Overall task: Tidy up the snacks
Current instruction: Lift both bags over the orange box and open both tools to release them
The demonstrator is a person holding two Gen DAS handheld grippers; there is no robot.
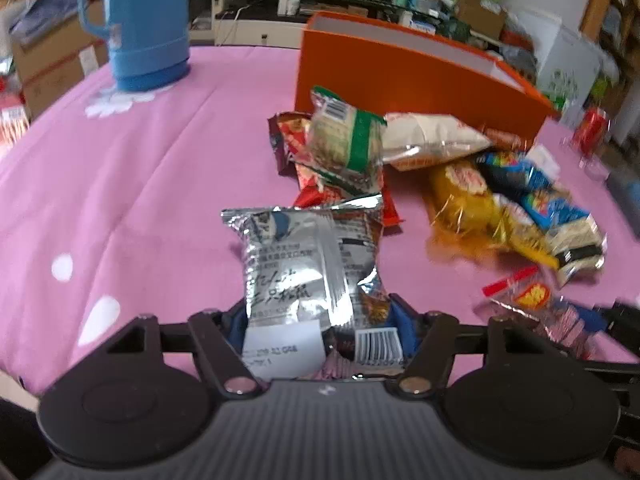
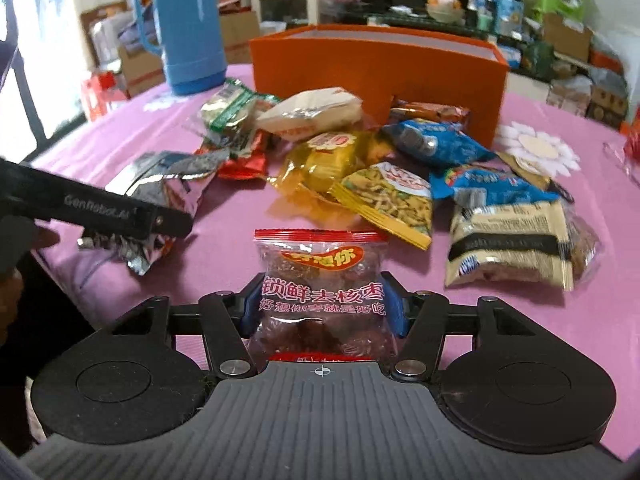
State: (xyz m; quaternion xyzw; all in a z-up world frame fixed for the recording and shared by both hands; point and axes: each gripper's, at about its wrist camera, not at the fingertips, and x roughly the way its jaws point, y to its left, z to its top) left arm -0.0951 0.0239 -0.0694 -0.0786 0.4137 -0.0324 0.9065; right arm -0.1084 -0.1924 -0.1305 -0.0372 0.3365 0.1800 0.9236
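Far left on the pink tablecloth [image 1: 132, 152]: a blue thermos jug [image 1: 146, 24], upright, well clear of the snacks. Moving in, near the front edge: left gripper [image 1: 318, 316], blue pads pinched onto the lower half of a silver foil snack pack [image 1: 304, 264], printed back and barcode facing up, top seam pointing away toward the pile. Same pack seen from the right wrist view at [image 2: 160, 196], crumpled under the black finger [image 2: 120, 210] of that left gripper. Just beyond it: a red packet [image 1: 316, 196], partly under a green-striped bag [image 1: 344, 140], then a pale white pouch [image 1: 428, 136] leaning across the heap. Behind the heap: an orange box [image 1: 400, 68], open at the top, white inside, standing at the back of the table with the pile pushed up against its front wall. Further right: a yellow bag [image 2: 336, 156], a blue bag [image 2: 432, 140], a noodle-print packet [image 2: 392, 200] and a tan packet with a dark band [image 2: 512, 244], all loose on the cloth, overlapping one another. Front right: right gripper [image 2: 322, 306], blue pads clamped on both sides of a clear date pouch with a red top strip [image 2: 322, 276], dark fruit visible through the plastic, pouch lying flat just short of the pile. Far right: a white flower print [image 2: 536, 148] on the cloth beside the box corner.
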